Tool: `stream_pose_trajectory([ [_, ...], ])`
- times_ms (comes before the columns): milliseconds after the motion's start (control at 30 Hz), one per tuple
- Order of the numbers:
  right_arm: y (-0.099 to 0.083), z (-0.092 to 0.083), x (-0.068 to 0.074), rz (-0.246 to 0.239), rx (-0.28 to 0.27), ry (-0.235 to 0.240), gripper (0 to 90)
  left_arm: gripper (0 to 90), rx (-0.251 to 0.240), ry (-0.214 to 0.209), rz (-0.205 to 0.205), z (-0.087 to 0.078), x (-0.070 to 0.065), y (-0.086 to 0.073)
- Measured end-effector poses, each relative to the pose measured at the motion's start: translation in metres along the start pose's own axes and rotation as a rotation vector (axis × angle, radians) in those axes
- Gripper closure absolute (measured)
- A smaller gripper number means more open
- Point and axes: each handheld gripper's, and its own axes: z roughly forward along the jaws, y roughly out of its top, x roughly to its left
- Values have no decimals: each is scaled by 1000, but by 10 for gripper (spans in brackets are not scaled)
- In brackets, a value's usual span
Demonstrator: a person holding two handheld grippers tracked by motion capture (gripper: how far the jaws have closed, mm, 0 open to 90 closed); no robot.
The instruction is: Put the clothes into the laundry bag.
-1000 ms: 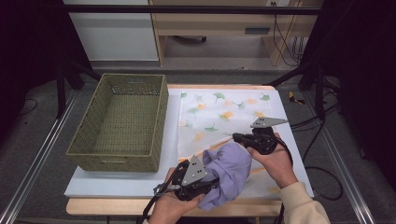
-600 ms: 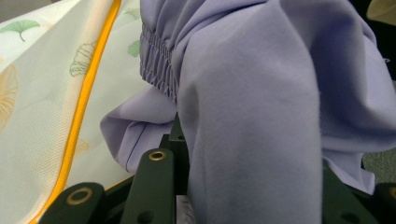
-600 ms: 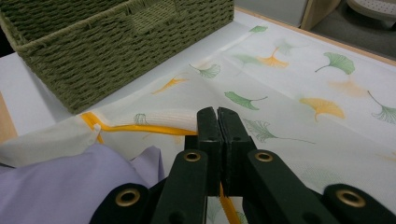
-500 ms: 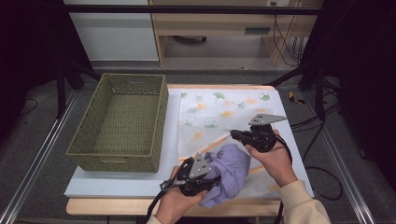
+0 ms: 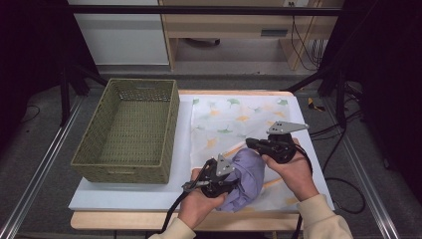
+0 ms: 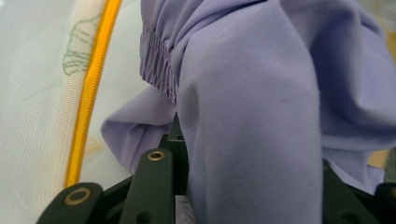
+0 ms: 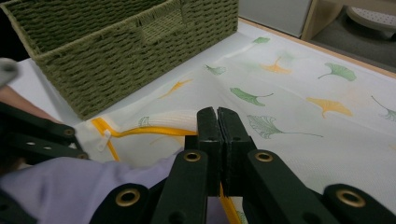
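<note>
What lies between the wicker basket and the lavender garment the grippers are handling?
In the high view, the near-left part of the leaf-printed mesh bag lies between the wicker basket and the lavender garment; the right gripper view shows its orange zipper edge there.

Evenly lit table, dark surroundings; gripper-view foregrounds blur softly.

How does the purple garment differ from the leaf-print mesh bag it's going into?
The purple garment is plain lilac and opaque; the mesh bag is white, see-through netting printed with green and orange leaves. The garment is bunched in a mound between the left tongs and the right tongs; the bag lies mostly flat on the table. The bag has an orange zipper edge; the garment shows a gathered elastic band. Both are soft fabric.
</note>
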Motion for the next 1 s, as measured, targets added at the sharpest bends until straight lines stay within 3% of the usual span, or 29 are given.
stream_pose_trajectory([
  [167,5,-3,4,-10,-10,6,890,648,-23,35,-47,10,5,11],
  [267,7,-4,3,-13,-13,1,890,622,-73,104,-81,19,8,20],
  [333,6,-4,2,-8,-13,-4,890,553,-101,129,-99,27,10,22],
  [433,3,-3,-1,-3,-7,-8,890,335,-105,107,-115,39,13,19],
  [567,-4,-1,-5,8,1,-10,890,236,-164,86,-128,34,10,14],
  [800,-14,2,-5,27,1,-5,890,221,-251,36,-117,9,-1,8],
  [1000,-20,4,0,35,1,5,890,253,-279,43,-85,-5,-11,3],
])
